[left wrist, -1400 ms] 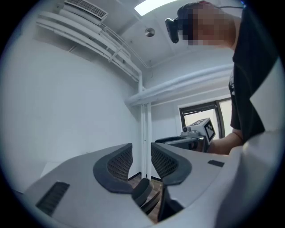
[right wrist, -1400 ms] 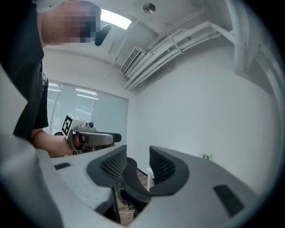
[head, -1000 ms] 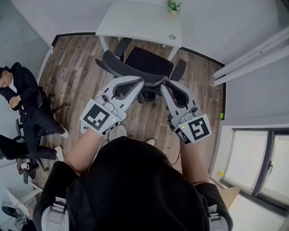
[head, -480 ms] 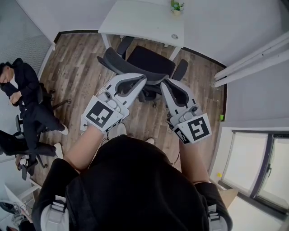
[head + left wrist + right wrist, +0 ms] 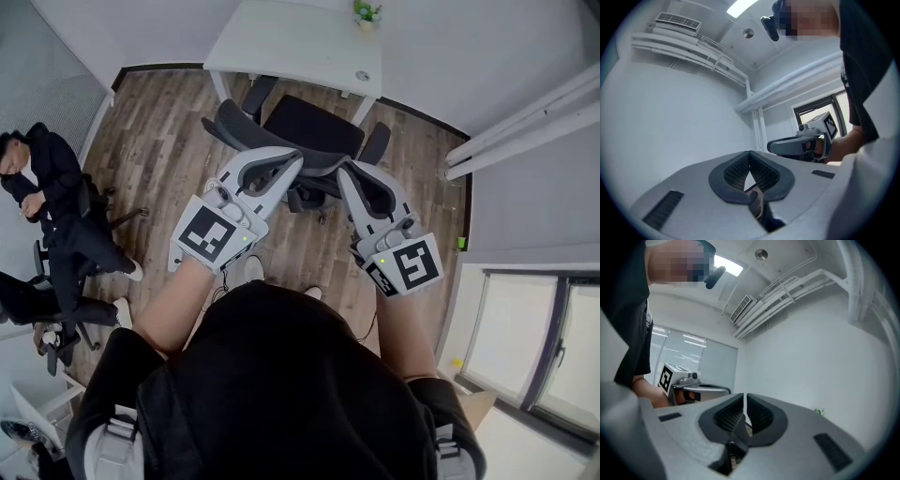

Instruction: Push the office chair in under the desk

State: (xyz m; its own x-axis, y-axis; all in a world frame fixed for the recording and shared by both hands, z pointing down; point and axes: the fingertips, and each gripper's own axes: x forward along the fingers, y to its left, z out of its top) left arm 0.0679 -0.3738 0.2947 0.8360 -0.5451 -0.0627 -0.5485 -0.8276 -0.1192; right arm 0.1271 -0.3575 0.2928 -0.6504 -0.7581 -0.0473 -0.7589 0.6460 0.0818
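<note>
Black in the seat and grey in the back, the office chair stands in the head view on the wood floor, facing the white worktop with the seat's far edge at the worktop's rim. Its base is mostly hidden behind the two tools. The left hand-held gripper and the right hand-held gripper both point at the top edge of the backrest, but whether either tip touches it cannot be made out from above. A seated person is cut off at the left edge. The left gripper view looks up at wall and ceiling, not at the chair; its jaws are pressed together with nothing between them. The right gripper view also misses the chair; its jaws stand all but together, a thin slit between the pads, and hold nothing.
</note>
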